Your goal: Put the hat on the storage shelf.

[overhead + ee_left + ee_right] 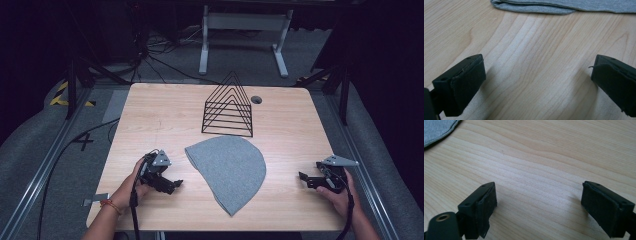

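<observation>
A grey beanie (227,167) is laid flat near the middle of the table (150,110), rounded crown toward the right, pointed end toward the person. The left gripper (172,184) is held low over the wood just beside the hat's left edge; its jaws are spread wide w/ nothing between them, and the hem of the beanie (564,6) is seen a little ahead in the left gripper view. The right gripper (303,177) is kept well apart from the hat on the other side, jaws likewise wide open & empty; a corner of grey fabric (436,130) is caught at top left of the right gripper view. A black wire rack (228,107) is stood behind the hat, untouched.

Step judged: approach, pre-grasp; no contact made yet. Next move prob. calls for both grippers to be brought in to opposite edges, jaws lowered flush to the table so the thin knit can be pinched w/o slipping.
</observation>
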A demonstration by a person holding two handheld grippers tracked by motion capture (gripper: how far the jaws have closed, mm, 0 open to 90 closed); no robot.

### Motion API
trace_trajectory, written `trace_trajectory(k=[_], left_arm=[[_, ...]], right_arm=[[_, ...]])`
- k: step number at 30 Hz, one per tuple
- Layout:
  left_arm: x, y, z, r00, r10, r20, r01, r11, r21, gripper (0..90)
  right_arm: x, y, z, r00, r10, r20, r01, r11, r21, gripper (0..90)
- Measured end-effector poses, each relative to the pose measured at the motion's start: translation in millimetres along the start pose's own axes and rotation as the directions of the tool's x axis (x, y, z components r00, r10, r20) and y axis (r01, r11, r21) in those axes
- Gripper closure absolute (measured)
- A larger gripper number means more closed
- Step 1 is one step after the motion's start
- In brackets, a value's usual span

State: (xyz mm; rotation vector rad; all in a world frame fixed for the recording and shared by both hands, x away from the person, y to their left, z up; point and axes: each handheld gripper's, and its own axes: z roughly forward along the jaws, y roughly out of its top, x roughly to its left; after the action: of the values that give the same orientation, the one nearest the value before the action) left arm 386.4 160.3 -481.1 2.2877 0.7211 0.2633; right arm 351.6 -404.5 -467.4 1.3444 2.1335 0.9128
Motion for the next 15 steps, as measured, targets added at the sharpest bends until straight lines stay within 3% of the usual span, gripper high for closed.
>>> trace_trajectory(k=[12, 15], left_arm=[[1.3, -5.3, -4.7, 1.0000, 0.006, 0.004, -0.006, 1.0000, -0.001, 0.1], [1.4, -6.7, -5.9, 0.9999, 0.011, 0.005, -0.011, 0.9999, -0.002, 0.3]], right_arm=[[1.3, -0.1, -1.2, 0.9999, 0.008, 0.011, -0.008, 1.000, 0.006, 14.0], [2.3, 1.3, -2.5, 1.0000, 0.005, 0.003, -0.005, 1.000, 0.010, 22.2]])
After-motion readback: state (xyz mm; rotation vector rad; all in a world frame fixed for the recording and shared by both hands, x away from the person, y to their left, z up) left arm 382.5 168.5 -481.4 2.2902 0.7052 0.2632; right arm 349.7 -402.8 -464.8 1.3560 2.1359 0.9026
